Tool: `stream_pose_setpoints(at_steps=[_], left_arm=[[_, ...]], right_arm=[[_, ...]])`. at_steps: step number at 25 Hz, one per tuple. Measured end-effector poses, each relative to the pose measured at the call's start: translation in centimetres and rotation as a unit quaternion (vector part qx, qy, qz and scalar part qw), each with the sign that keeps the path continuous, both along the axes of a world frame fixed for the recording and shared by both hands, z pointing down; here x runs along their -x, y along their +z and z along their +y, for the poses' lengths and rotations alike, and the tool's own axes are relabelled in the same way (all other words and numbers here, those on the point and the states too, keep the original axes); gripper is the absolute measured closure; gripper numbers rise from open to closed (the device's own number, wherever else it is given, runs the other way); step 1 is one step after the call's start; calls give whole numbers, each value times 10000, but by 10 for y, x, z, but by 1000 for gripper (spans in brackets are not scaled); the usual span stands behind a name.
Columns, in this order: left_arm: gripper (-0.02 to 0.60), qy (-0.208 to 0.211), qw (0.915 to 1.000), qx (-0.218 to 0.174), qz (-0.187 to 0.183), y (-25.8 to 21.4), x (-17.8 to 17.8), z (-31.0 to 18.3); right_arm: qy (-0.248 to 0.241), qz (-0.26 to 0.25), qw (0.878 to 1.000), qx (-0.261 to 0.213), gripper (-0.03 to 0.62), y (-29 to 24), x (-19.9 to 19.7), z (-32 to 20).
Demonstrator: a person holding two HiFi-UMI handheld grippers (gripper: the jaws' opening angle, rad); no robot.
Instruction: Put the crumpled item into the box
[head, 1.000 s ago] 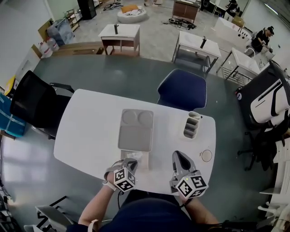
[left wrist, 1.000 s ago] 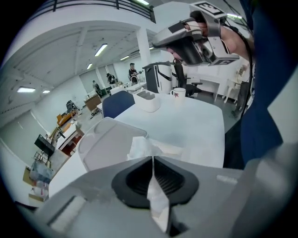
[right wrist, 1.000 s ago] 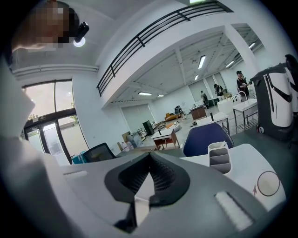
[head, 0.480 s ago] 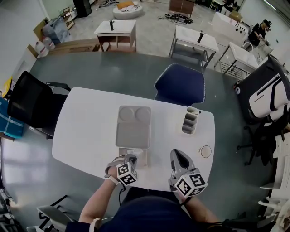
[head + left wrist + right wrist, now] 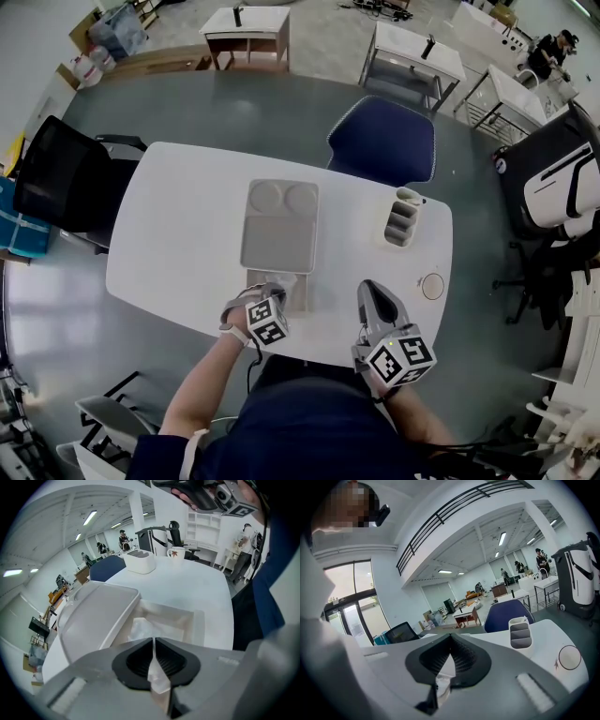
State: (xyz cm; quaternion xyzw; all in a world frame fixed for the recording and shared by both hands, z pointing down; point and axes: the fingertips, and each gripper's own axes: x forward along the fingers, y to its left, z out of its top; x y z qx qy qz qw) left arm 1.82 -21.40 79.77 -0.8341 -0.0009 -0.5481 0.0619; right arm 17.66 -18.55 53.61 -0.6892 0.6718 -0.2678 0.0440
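The left gripper (image 5: 270,291) has sunk over the last second and now points steeply down over the shallow off-white open box (image 5: 200,620). The box sits at the near edge of the white counter (image 5: 178,253), against the grey moulded tray (image 5: 279,239). Its jaws have just been easing apart, yet a thin fold of the crumpled white paper item (image 5: 157,679) is pinched between the pads. Its bulk seems to be down in the box already, so release looks close. The right gripper (image 5: 373,295) sits aside, jaws clenched on nothing.
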Motion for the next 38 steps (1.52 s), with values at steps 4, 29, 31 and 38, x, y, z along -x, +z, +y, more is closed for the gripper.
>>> stream_pose_setpoints(at_steps=[4,29,31,38], left_arm=[[546,-160,9999,46,17,2,0,-1],[476,-2437,9146,-323,3211,-220,20,-19],[477,-2643,8945,-324,3591,-251,27,-23],[483,-2915,8455,-498,4446,-334,43,-17]], right_arm=[[-31,-34,10000,11,592,1,2,2],[-283,-32,9993,-242,592,-20,23,15],[-279,-17,9992,-285,592,-24,24,17],[-312,47,9984,-462,592,-45,27,23]])
